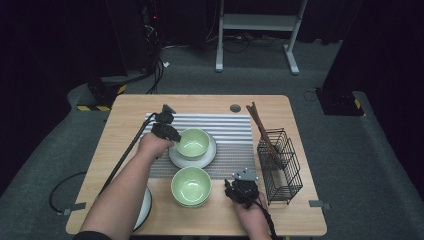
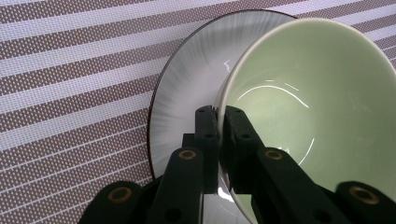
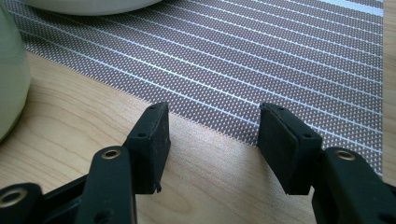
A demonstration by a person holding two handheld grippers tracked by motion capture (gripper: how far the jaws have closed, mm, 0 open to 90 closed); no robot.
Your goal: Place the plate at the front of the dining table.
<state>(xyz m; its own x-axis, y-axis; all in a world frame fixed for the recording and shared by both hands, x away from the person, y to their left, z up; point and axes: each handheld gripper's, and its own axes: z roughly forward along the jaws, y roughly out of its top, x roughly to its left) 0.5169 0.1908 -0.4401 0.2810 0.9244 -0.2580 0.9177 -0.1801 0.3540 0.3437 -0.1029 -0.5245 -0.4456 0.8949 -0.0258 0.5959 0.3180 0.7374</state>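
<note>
A pale green bowl (image 1: pixel 193 143) sits on a white plate (image 1: pixel 210 157) in the middle of the striped placemat (image 1: pixel 230 127). My left gripper (image 1: pixel 175 138) is shut on the bowl's left rim. In the left gripper view the two jaws (image 2: pixel 219 116) pinch the thin wall of the green bowl (image 2: pixel 308 93), one jaw inside and one outside, above the plate (image 2: pixel 187 88). A second green bowl (image 1: pixel 191 186) stands on the wood nearer the person. To its right my right gripper (image 1: pixel 239 187) is open and holds nothing; its jaws (image 3: pixel 212 135) hang over the placemat's (image 3: pixel 280 60) edge.
A black wire basket (image 1: pixel 280 167) with brown chopsticks (image 1: pixel 260 125) stands at the table's right side. Another white plate (image 1: pixel 145 207) lies at the front left, partly under the left forearm. Both cables trail off the table's near side.
</note>
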